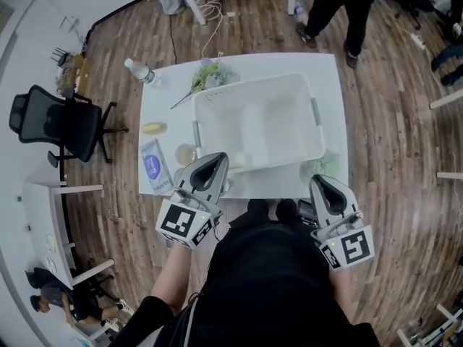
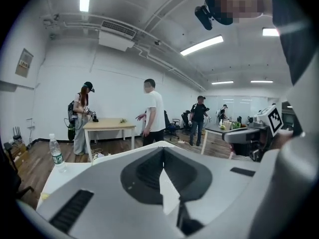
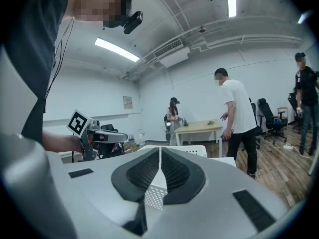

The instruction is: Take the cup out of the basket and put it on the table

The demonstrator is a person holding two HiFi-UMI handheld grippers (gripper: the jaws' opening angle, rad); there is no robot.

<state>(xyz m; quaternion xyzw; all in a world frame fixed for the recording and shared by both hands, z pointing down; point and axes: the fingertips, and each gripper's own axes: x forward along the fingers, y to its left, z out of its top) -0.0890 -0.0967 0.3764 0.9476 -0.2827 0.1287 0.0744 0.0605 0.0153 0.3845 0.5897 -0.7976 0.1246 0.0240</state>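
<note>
Left claw and right claw closed

Nothing is legible from where I stand: the print on the blue packet on the table, the bottle's label and the wall notice are all too small.

Head view: set high, aimed steeply down on white table and basket, with left gripper and right gripper close below. Gripper views: mounted just behind own jaws, aimed near level across the room, each catching the opposite gripper at its inner edge. Shared by both: person in white shirt beside wooden table, well off.
</note>
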